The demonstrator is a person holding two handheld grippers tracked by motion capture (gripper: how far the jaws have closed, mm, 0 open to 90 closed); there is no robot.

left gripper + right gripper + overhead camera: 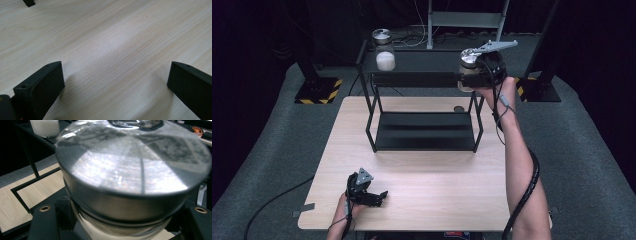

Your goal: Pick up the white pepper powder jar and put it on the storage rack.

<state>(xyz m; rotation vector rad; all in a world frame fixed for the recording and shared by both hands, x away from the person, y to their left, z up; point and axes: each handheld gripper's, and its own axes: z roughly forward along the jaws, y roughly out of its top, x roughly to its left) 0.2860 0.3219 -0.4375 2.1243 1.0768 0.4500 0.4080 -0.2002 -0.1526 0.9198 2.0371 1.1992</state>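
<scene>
A glass jar [468, 69] with a metal lid [130, 170] and pale contents sits between the jaws of my right gripper [477, 75], which is shut on it below the lid. It is held at the right end of the top shelf of the black rack [424, 80]; I cannot tell whether it rests on the shelf. A second jar [385, 56] with white contents stands on the left end of that shelf, also seen as the jar [45, 127] in the right gripper view. My left gripper [379, 196] lies on the table near the front left, open and holding nothing [115, 82].
The rack's lower shelf [424, 131] is bare and dark. A small dark round object [459, 108] lies on the wooden table [422, 190] behind the rack's right leg. Black stands with hazard-striped bases [318, 90] sit on the floor beyond the table.
</scene>
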